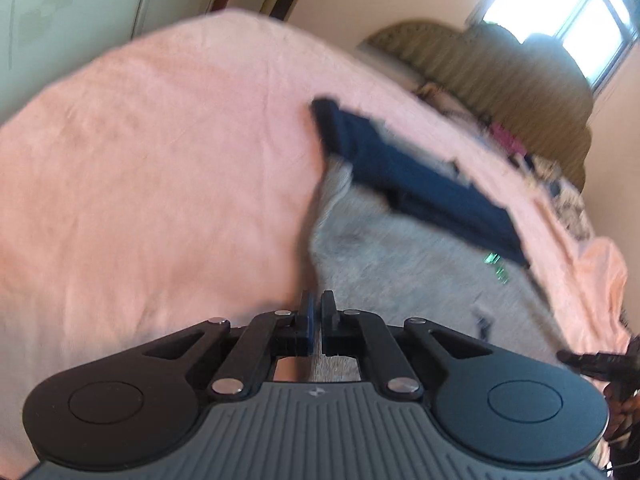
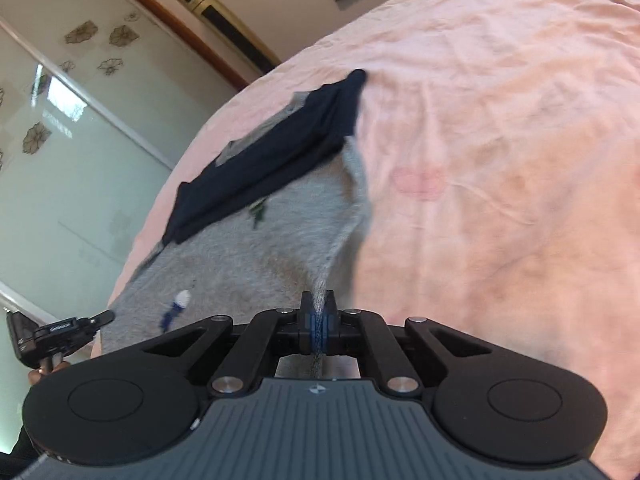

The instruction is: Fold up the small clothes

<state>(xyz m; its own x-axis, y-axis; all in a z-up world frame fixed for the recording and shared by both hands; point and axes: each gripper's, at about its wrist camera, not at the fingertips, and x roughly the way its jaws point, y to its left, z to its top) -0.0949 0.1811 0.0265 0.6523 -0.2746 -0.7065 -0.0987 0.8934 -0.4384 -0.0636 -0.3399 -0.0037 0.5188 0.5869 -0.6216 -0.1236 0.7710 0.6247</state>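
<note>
A small grey garment (image 2: 256,256) with dark navy sleeves (image 2: 276,152) lies on a pink bedsheet (image 2: 500,160). My right gripper (image 2: 318,304) is shut on the garment's near edge, with grey cloth pinched between the pads and pulled up taut. The same garment shows in the left wrist view (image 1: 404,264), with the navy part (image 1: 416,184) across its far side. My left gripper (image 1: 318,304) sits at the garment's left edge with its jaws nearly together; a narrow gap shows and no cloth is visible between them. The other gripper (image 1: 592,360) shows at the right edge.
The pink sheet (image 1: 140,160) covers the bed. A headboard (image 1: 500,64) and a pile of clothes (image 1: 520,148) lie at the far end under a bright window. A glass wardrobe door (image 2: 60,140) stands beside the bed.
</note>
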